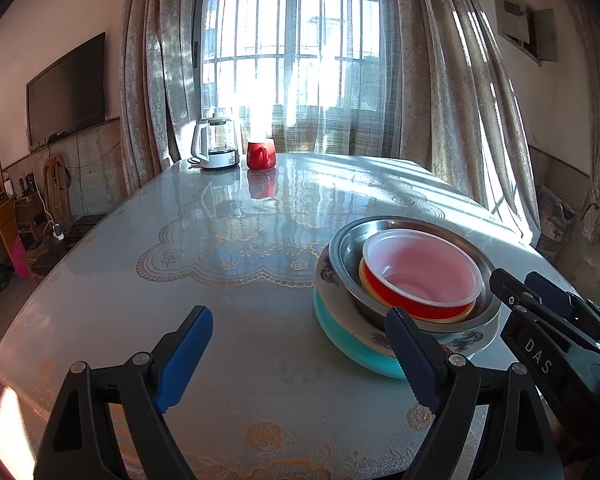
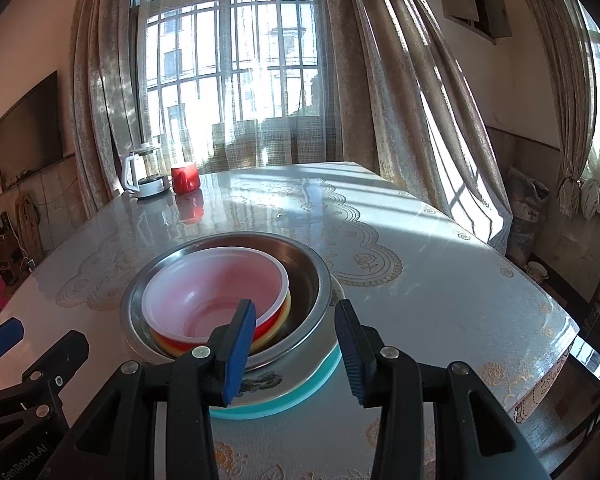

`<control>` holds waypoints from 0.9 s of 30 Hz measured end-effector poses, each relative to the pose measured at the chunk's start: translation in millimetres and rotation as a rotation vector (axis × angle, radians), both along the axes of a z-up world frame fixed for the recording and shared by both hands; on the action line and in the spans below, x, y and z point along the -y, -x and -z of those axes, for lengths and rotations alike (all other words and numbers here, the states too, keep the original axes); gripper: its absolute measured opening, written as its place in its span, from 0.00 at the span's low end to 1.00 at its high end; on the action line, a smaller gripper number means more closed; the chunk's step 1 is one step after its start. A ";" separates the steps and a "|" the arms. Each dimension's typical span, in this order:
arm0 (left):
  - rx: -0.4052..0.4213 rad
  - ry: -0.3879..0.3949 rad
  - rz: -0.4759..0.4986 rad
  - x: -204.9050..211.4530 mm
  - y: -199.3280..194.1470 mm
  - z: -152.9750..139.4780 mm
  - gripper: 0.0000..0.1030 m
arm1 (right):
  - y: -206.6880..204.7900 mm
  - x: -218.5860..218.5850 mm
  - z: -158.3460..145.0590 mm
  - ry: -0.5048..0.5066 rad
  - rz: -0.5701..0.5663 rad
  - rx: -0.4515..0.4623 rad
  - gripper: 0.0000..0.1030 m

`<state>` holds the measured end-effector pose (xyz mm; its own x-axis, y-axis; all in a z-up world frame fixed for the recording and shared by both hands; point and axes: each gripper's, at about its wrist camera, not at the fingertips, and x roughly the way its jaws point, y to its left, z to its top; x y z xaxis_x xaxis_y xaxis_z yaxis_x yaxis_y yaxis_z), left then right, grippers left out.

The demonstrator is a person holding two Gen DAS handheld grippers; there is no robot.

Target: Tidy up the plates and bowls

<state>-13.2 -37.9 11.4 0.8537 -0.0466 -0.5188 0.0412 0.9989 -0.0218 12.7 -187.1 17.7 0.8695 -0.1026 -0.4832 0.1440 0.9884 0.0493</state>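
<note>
Right gripper is sitting part-open right at the near edge of the stack, and as far as I can tell nothing is pinched between its pads, the rims are just behind them. Left gripper is spread wide over bare table, holding nothing, its right finger just in front of the stack

So the stack itself: red plastic bowl with a white inside, nested on what looks like a yellowish one, both sitting inside the steel bowl. That sits on a patterned white plate, which is on a teal plate at the bottom. All of it near my edge of the table, slightly toward the right side

Honestly this looks pretty much done to me, everything's nested in one pile and I don't see loose dishes anywhere. Only other stuff is a glass kettle and red mug way off at the far end by the window, well apart from the pile. Maybe just back both hands off
</note>
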 end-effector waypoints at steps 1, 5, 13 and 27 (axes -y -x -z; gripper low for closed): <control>0.001 0.000 0.001 -0.2 0.0 -0.3 0.86 | 0.3 -0.3 0.5 0.000 -0.001 -0.001 0.40; 0.005 -0.002 0.001 -0.3 0.2 -0.5 0.86 | -0.1 -1.9 1.5 -0.003 -0.002 -0.003 0.40; 0.000 0.000 0.002 -1.6 -0.8 -0.2 0.86 | -1.2 -0.5 2.2 -0.005 -0.001 -0.003 0.40; 0.002 0.001 0.007 -1.4 0.2 -0.8 0.86 | -0.9 -0.9 2.7 -0.007 -0.004 -0.003 0.40</control>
<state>-13.4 -36.5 12.2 0.8543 -0.0527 -0.5171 0.0479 0.9986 -0.0226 13.6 -186.2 15.0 0.8684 -0.0957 -0.4865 0.1404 0.9885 0.0561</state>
